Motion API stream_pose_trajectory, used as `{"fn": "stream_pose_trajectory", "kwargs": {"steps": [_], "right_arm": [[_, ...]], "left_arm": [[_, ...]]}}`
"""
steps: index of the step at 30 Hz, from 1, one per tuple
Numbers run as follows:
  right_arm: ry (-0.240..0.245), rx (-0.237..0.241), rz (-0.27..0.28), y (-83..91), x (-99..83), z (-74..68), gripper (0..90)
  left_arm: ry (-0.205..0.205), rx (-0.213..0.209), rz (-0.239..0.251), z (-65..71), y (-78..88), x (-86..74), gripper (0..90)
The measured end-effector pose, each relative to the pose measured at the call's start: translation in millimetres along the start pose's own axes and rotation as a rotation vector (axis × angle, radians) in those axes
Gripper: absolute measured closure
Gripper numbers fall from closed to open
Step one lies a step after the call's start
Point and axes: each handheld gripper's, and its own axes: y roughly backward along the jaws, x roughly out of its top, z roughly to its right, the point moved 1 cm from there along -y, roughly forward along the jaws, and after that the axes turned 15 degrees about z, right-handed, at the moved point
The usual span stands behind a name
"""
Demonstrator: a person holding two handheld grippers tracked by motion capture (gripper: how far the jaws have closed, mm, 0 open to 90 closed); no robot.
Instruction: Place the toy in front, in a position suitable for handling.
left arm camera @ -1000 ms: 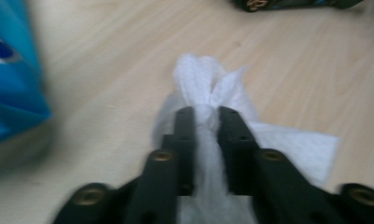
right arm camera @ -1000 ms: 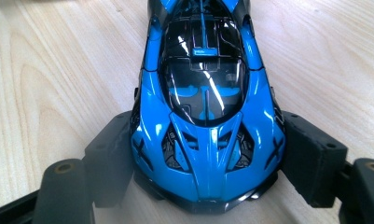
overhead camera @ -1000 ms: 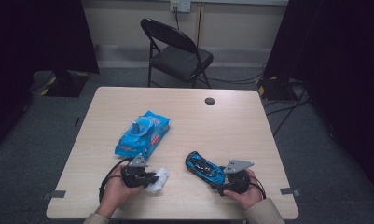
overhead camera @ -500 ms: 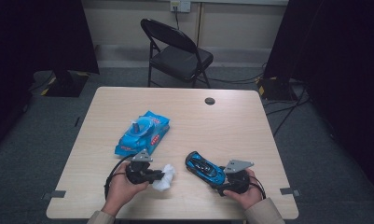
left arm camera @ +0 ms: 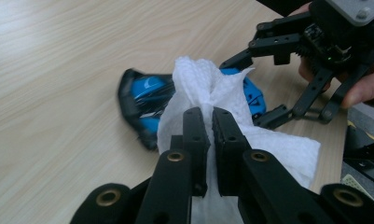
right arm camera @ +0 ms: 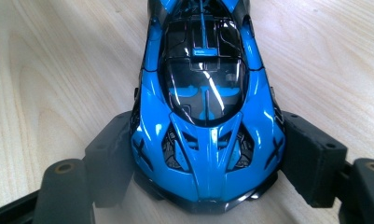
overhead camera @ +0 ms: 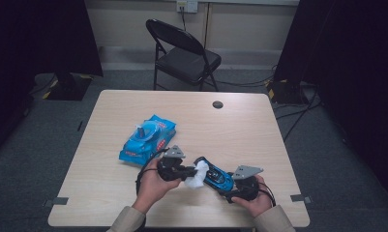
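Note:
A blue and black toy sports car (overhead camera: 216, 175) sits on the wooden table (overhead camera: 249, 130) near its front edge. My right gripper (overhead camera: 229, 187) is shut on the car's sides; in the right gripper view the pads (right arm camera: 310, 158) press both flanks of the car (right arm camera: 205, 93). My left gripper (overhead camera: 186, 172) is shut on a crumpled white wipe (overhead camera: 197, 175) that rests against the car's left end. In the left gripper view the jaws (left arm camera: 209, 112) pinch the wipe (left arm camera: 208, 88), which covers part of the car (left arm camera: 145, 93).
A blue pack of wipes (overhead camera: 147, 137) lies on the table left of centre, behind the left hand. A round cable hole (overhead camera: 217, 104) is near the far edge. A black folding chair (overhead camera: 182, 53) stands beyond the table.
The left hand has carried the wipe to the right and slightly up, from the table beside the pack onto the car's end. The right hand and car have stayed put.

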Motion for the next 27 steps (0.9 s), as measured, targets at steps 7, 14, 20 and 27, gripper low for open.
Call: {"fn": "stream_pose_trajectory", "kwargs": {"steps": [7, 14, 20, 27], "right_arm": [[0.0, 0.0, 0.0, 0.0, 0.0, 0.0, 26.0], [0.0, 0.0, 0.0, 0.0, 0.0, 0.0, 25.9], [0.002, 0.001, 0.0, 0.0, 0.0, 0.0, 25.9], [0.002, 0.001, 0.0, 0.0, -0.1, 0.0, 26.0]], "left_arm": [[-0.043, -0.073, -0.025, 28.0, -48.9, 2.9, 85.3], [-0.107, -0.086, -0.066, 42.3, -75.6, -1.5, 85.1], [-0.14, -0.094, -0.078, 43.3, -81.6, -12.5, 84.8], [-0.161, -0.091, -0.072, 43.7, -81.8, -14.2, 84.8]]}}
